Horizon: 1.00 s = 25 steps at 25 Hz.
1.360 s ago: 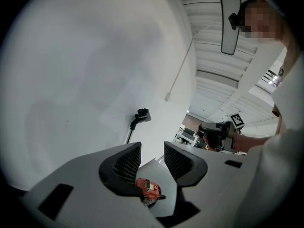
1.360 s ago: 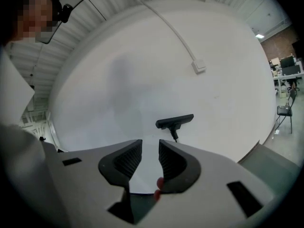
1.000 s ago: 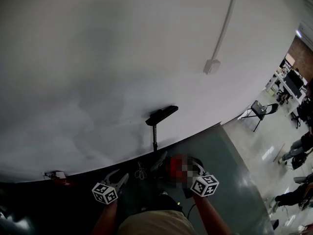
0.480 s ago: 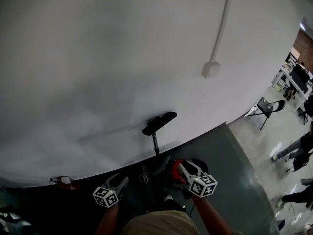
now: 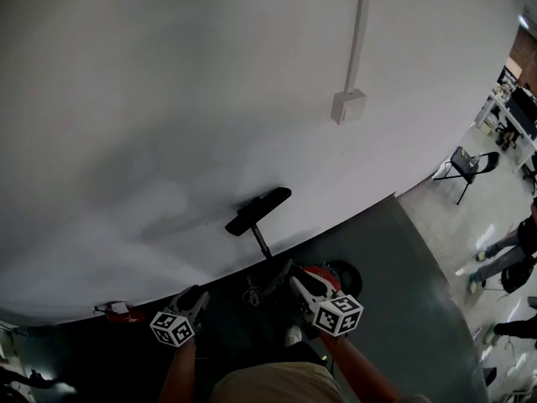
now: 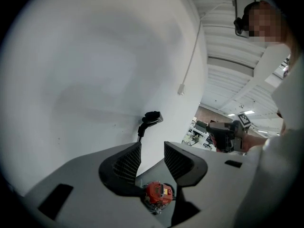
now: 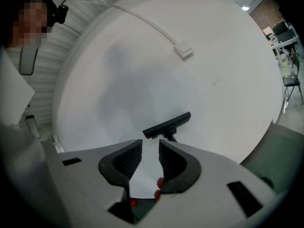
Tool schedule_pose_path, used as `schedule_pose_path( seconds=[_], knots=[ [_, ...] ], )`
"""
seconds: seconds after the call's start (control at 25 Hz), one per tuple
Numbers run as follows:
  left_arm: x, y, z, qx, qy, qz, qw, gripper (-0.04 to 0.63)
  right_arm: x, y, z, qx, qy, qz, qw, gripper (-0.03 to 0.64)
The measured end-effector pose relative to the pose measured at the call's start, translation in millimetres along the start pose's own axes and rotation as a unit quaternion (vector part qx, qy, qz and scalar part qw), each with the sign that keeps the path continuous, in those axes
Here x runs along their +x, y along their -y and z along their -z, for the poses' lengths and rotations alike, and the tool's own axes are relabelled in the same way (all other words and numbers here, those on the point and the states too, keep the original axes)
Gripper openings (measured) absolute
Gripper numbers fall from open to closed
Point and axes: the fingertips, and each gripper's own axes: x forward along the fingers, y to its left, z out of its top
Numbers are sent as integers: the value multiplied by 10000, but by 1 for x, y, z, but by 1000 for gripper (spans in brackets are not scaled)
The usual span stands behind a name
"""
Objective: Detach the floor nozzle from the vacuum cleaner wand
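The black floor nozzle (image 5: pixel 258 211) stands raised against the white wall, on top of a ribbed black wand (image 5: pixel 262 240). The wand runs down to the red vacuum body (image 5: pixel 323 273) on the dark floor. My right gripper (image 5: pixel 294 280) is shut and empty, just right of the wand's lower end and apart from it. My left gripper (image 5: pixel 200 292) is also shut and empty, further left of the wand. In the left gripper view the nozzle (image 6: pixel 152 117) shows above the left gripper (image 6: pixel 153 146), with the red body (image 6: pixel 158 193) below. The right gripper (image 7: pixel 150 144) points at the nozzle (image 7: pixel 167 124).
A white wall box (image 5: pixel 348 106) with a conduit hangs above the nozzle. A folding chair (image 5: pixel 470 164) and people (image 5: pixel 503 250) are on the light floor at right. A small red item (image 5: pixel 117 311) lies at the wall's foot, left. A shoe (image 5: pixel 292 336) is below the wand.
Both grippers have drifted left in the head view. The right one now lies in front of the red body, closer to the wand. Their jaws look unchanged.
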Motion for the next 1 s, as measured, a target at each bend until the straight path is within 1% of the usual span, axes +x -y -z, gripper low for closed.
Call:
schedule_pose_path(
  seconds=[0.16,0.32,0.48,0.6,0.84,0.92,1.0],
  knots=[
    [17,4,-5,50,3,-66,10000,160,9,9,0,-36,-66,-97,9999,117],
    [32,11,-9,128,-85,60,9999,160,16,11,-7,27,-43,-89,9999,117],
    [55,0,-14,185,-128,167,9996,160,29,15,-17,-16,9,-39,10000,117],
    [73,-9,-18,259,-234,351,9988,160,40,14,-23,-31,8,62,10000,117],
    [110,-31,-34,558,-331,736,9952,160,70,4,-36,-27,-37,164,9999,117],
    [124,-35,-34,683,-383,873,9931,160,83,9,-36,117,-123,302,9994,117],
    [137,-39,-32,855,-456,1012,9901,160,98,18,-36,436,-168,506,9976,118]
  ],
)
